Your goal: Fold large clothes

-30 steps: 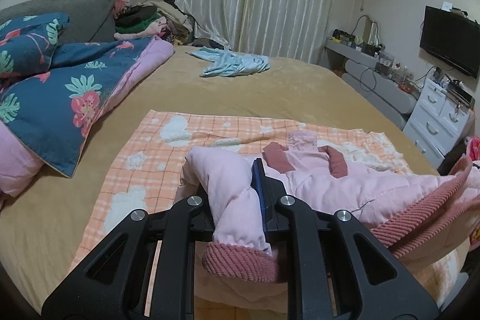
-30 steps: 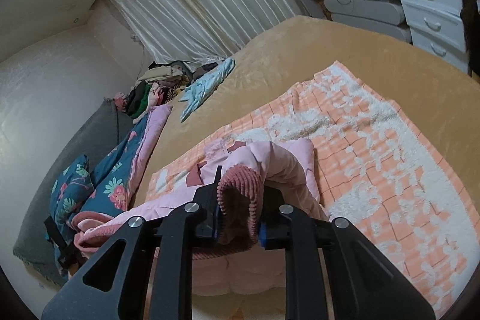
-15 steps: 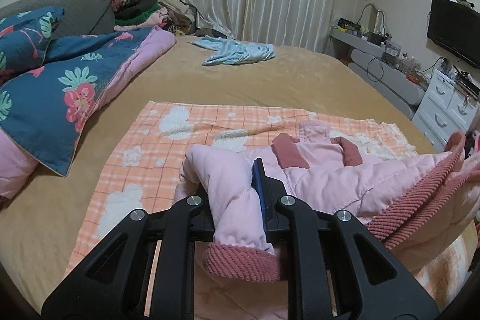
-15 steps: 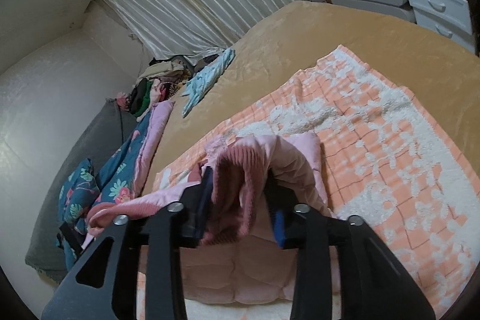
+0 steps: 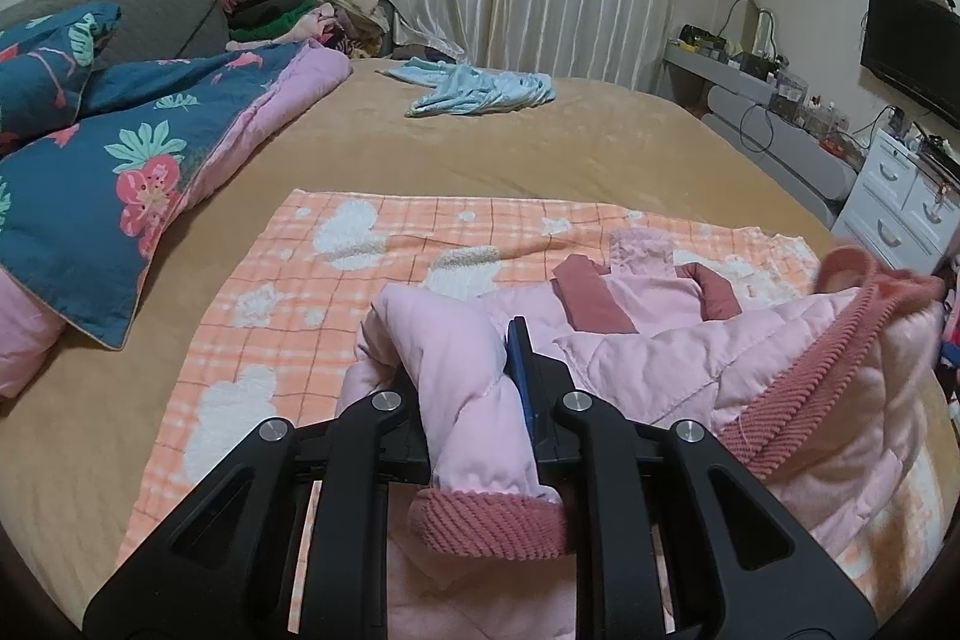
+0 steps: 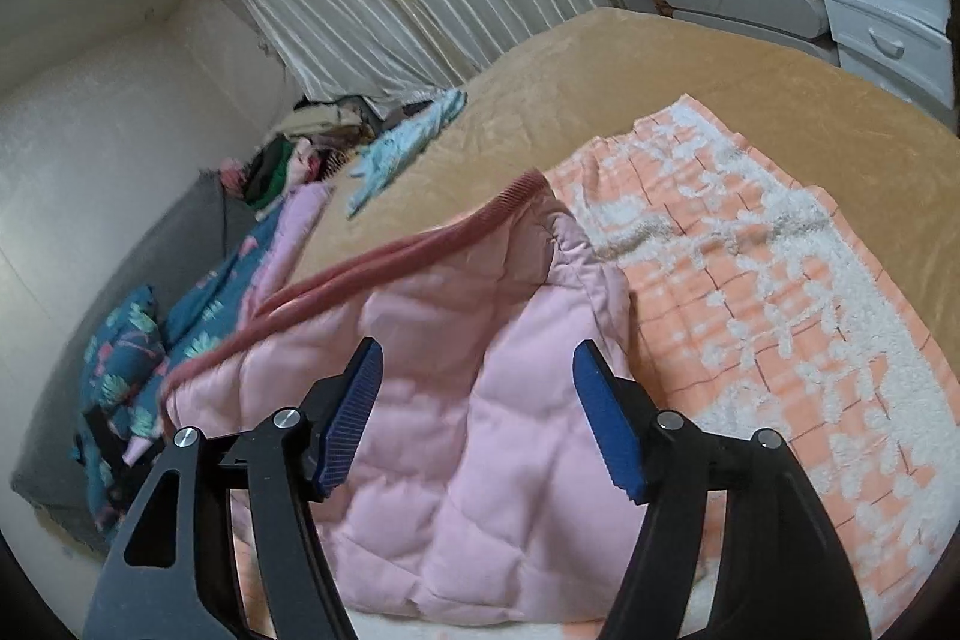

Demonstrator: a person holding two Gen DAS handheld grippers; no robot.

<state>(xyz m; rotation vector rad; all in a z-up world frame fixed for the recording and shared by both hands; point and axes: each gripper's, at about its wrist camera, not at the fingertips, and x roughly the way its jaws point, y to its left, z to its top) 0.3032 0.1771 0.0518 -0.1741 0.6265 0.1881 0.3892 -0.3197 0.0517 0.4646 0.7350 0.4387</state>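
Observation:
A pink quilted jacket (image 5: 708,358) with dark-pink ribbed trim lies on an orange checked blanket (image 5: 384,244) on the bed. My left gripper (image 5: 480,376) is shut on a bunched fold of the jacket, its ribbed cuff hanging below the fingers. In the right wrist view the jacket (image 6: 480,400) lies spread under my right gripper (image 6: 480,418), which is open with its blue pads apart and nothing between them. The jacket's ribbed hem (image 6: 384,256) runs along its far edge.
A tan bedspread (image 5: 480,148) covers the bed. A blue floral quilt (image 5: 114,148) lies at the left, a light-blue garment (image 5: 480,91) farther back, and a clothes pile (image 5: 300,10) by the curtains. White drawers (image 5: 900,208) stand at the right.
My right gripper opened and let go of the jacket's ribbed edge, which dropped flat onto the jacket. My left gripper kept its hold and moved slightly forward.

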